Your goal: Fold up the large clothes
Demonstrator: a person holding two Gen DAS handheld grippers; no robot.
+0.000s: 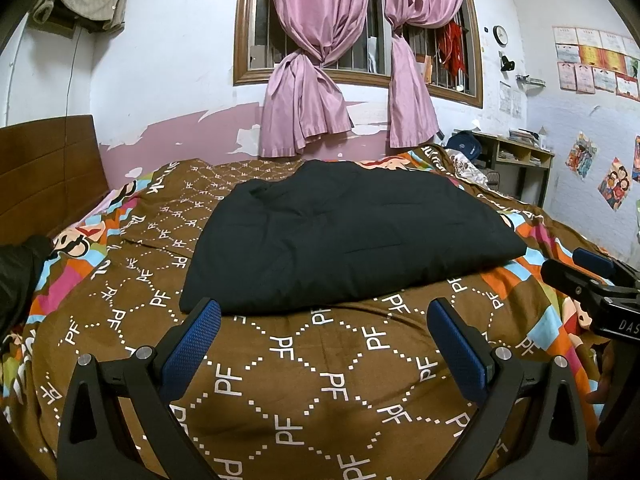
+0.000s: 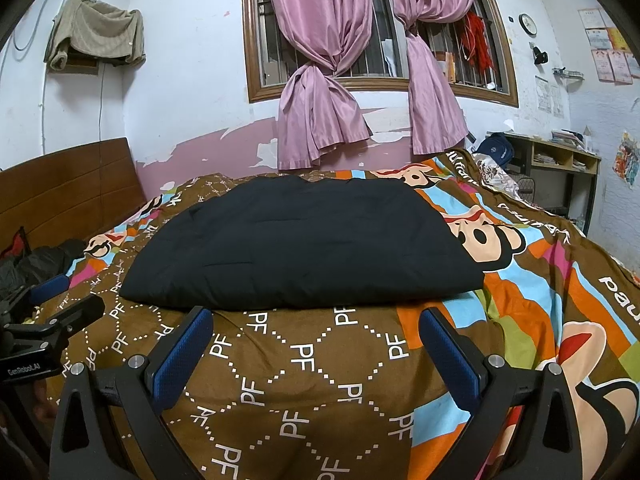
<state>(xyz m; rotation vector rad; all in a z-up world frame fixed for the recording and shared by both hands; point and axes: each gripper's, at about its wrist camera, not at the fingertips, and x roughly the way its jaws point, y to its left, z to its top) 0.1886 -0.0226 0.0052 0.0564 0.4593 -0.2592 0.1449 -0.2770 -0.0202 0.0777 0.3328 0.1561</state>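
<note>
Patterned brown bedspread (image 1: 304, 364) bears a puffy folded black garment (image 1: 344, 232); both tongs spread, empty.

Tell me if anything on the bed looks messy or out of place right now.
Nothing on the bed stands out. The black garment lies folded in a neat, flat bundle on the patterned bedspread, and both tongs, left and right, hover open and empty. Only the pink wall paint is peeling.
</note>
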